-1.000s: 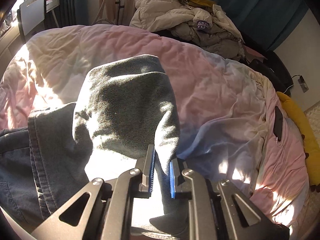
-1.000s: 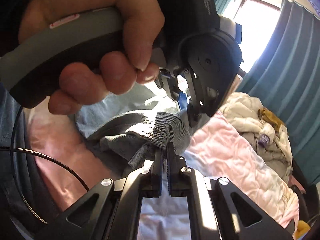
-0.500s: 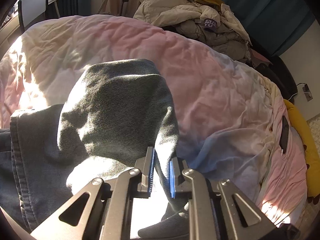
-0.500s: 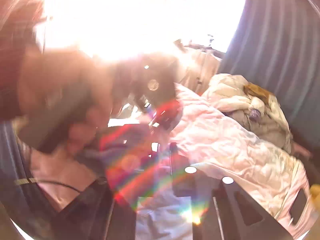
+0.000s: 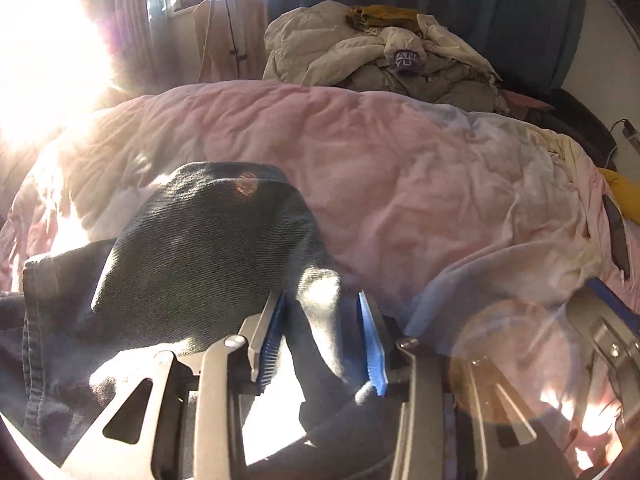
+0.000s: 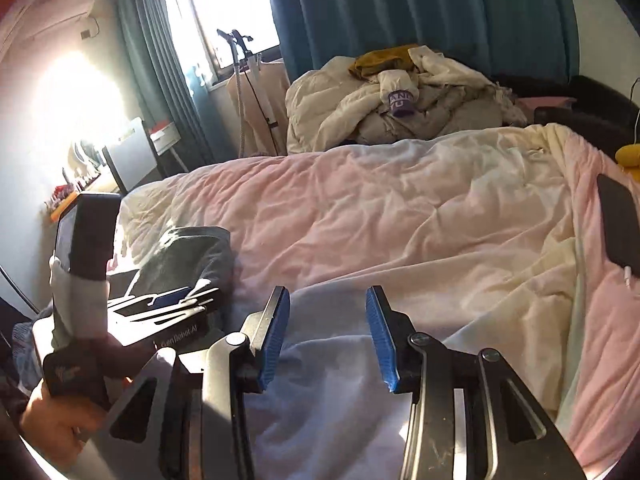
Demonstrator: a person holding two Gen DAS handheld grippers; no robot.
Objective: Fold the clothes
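Dark blue jeans (image 5: 192,248) lie folded on the pink duvet (image 5: 400,168) at the near left of the bed. My left gripper (image 5: 322,336) is open; a fold of the jeans still lies loosely between its blue pads. The jeans also show in the right wrist view (image 6: 188,256), with the left gripper (image 6: 176,300) resting on them. My right gripper (image 6: 328,336) is open and empty, over the pale blue part of the duvet (image 6: 400,208), to the right of the jeans.
A heap of beige and grey jackets (image 6: 400,96) sits at the far end of the bed. A black phone (image 6: 618,224) lies at the duvet's right edge. A garment steamer (image 6: 244,92) and a white chair (image 6: 132,152) stand by the window.
My left gripper has opened and released the jeans' fold. My right gripper has let go of the jeans, opened, and swung right to face the bed.
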